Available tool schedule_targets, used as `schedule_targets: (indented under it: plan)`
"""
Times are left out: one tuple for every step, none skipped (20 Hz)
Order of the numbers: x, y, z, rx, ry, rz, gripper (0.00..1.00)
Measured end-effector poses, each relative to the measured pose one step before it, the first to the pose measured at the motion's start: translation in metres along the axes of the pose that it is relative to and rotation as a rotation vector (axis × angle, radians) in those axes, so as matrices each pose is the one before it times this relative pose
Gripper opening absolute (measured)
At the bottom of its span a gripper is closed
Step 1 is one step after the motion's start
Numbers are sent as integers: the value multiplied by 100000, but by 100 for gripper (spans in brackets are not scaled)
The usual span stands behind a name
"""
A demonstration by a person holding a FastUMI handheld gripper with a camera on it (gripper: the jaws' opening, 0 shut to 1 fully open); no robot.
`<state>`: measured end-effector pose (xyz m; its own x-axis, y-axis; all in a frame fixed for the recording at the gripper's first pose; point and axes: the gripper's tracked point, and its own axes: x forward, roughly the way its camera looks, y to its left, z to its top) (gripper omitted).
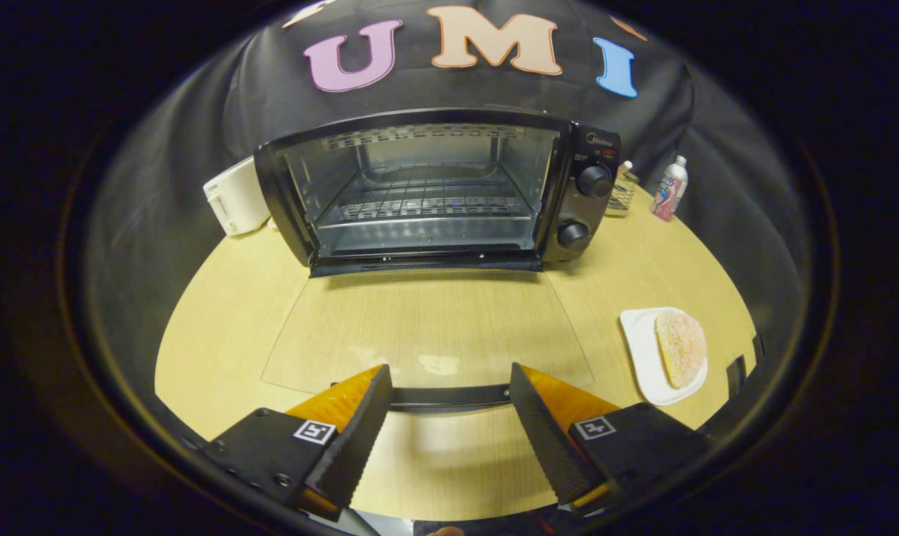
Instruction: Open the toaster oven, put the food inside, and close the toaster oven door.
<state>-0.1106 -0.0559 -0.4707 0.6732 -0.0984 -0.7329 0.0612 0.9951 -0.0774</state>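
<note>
The black toaster oven (pixel 449 193) stands at the back of the wooden table with its glass door (pixel 427 327) swung fully down, lying flat toward me. Inside, the wire rack (pixel 427 205) is bare. The door's black handle (pixel 449 398) runs across just beyond my fingertips. My gripper (pixel 449 387) is open, its two fingers spread wide on either side of the handle's middle, with nothing between them. The food, a round sugared bread (pixel 681 348), lies on a white plate (pixel 643 357) to the right of the door and ahead of my right finger.
A white appliance (pixel 234 197) sits left of the oven. Right of the oven are a small wire basket (pixel 622 195) and a pink-labelled bottle (pixel 669 190). The wooden table (pixel 218 335) curves round, with black cloth behind it.
</note>
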Motion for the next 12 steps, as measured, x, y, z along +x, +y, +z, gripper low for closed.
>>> schedule_targets:
  plan:
    - [-211,-366,262,-886,-352,-1398,100]
    - [-339,-764,295,-1014,-608,-2191,100]
    - [-212,-781,485,-732,-803,-2074,100]
    - [-153,-757,395,-318,-802,-2269,100]
    - [-98,-973,518,267,-732,-2790,100]
    - [-80,-1109,540,881,-756,-2844,100]
    - [89,-1201,591,1439,-552,-3025,100]
    - [74,-1258,481,1884,-485,-3155,100]
    - [251,-1374,559,2255,-272,-3058,100]
    - [343,-1238,342,2306,236,-2522,100]
    - [460,-1250,276,1986,366,-2475,100]
    - [556,-1493,264,1370,652,-2528,100]
